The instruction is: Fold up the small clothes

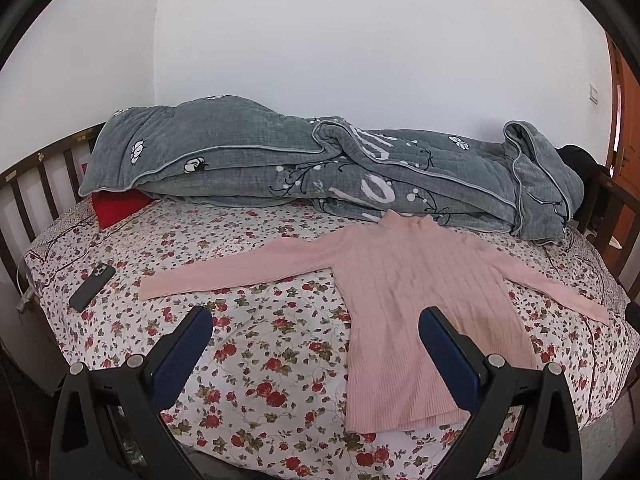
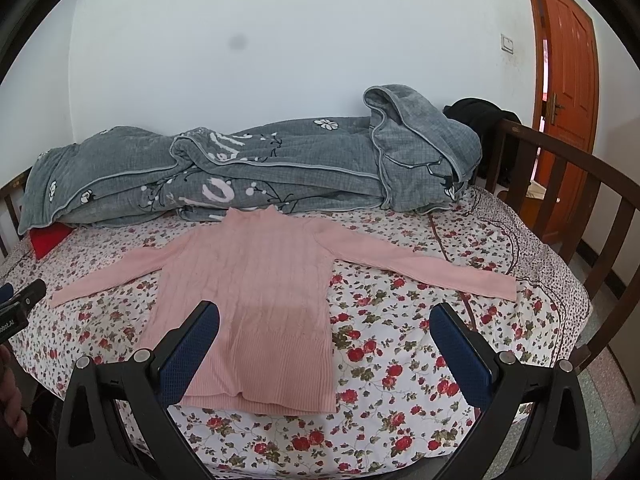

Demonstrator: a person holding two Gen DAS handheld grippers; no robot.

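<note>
A pink ribbed sweater (image 1: 404, 280) lies flat on the floral bedsheet (image 1: 248, 344), collar toward the wall, both sleeves spread out sideways. It also shows in the right wrist view (image 2: 256, 280). My left gripper (image 1: 316, 316) is open and empty, above the bed's near edge, by the sweater's left hem side. My right gripper (image 2: 326, 314) is open and empty, above the sweater's right hem side. The left gripper's tip (image 2: 20, 300) shows at the left edge of the right wrist view.
A rumpled grey quilt (image 1: 304, 168) lies along the wall behind the sweater. A red cushion (image 1: 116, 206) sits under its left end. A black phone (image 1: 91, 287) lies on the sheet at left. Wooden bed rails (image 2: 568, 184) stand at both ends. An orange door (image 2: 568, 80) is at right.
</note>
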